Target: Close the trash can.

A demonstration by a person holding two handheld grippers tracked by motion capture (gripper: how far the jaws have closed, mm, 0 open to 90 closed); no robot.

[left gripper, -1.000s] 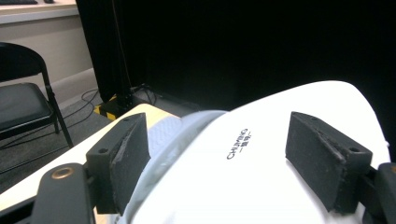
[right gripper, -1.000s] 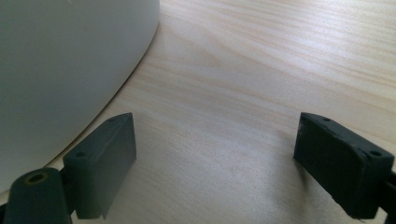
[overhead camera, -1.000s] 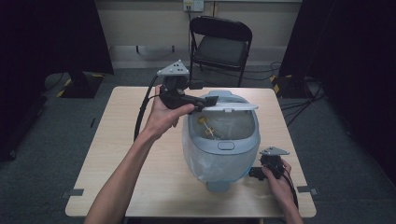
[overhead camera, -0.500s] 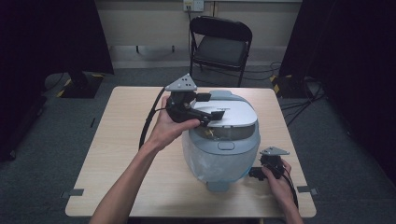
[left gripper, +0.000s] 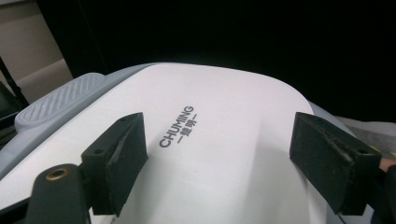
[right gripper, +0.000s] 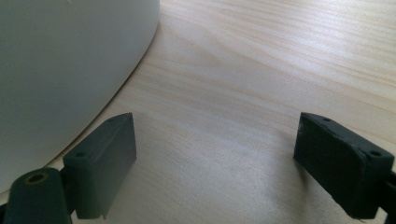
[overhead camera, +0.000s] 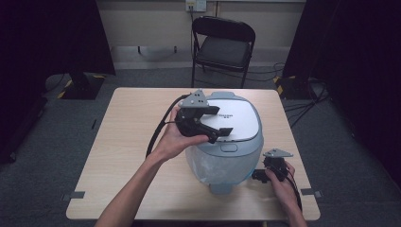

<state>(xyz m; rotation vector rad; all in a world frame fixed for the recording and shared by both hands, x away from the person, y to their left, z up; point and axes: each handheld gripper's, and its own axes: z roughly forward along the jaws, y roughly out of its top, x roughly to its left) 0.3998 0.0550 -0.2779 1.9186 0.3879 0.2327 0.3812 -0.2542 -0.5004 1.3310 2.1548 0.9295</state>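
Our left tongs (overhead camera: 222, 124) gape over the rice cooker's lid (overhead camera: 236, 116); our right tongs (overhead camera: 257, 176) rest spread beside its base.

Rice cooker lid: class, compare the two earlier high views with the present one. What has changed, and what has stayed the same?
The lid has swung down from open to closed on the rice cooker, hiding the inner pot seen earlier. The left gripper followed it down and now sits over the lid top with jaws open, gripping nothing. The right gripper stayed on the table beside the cooker's base, open, and the cooker itself did not shift.
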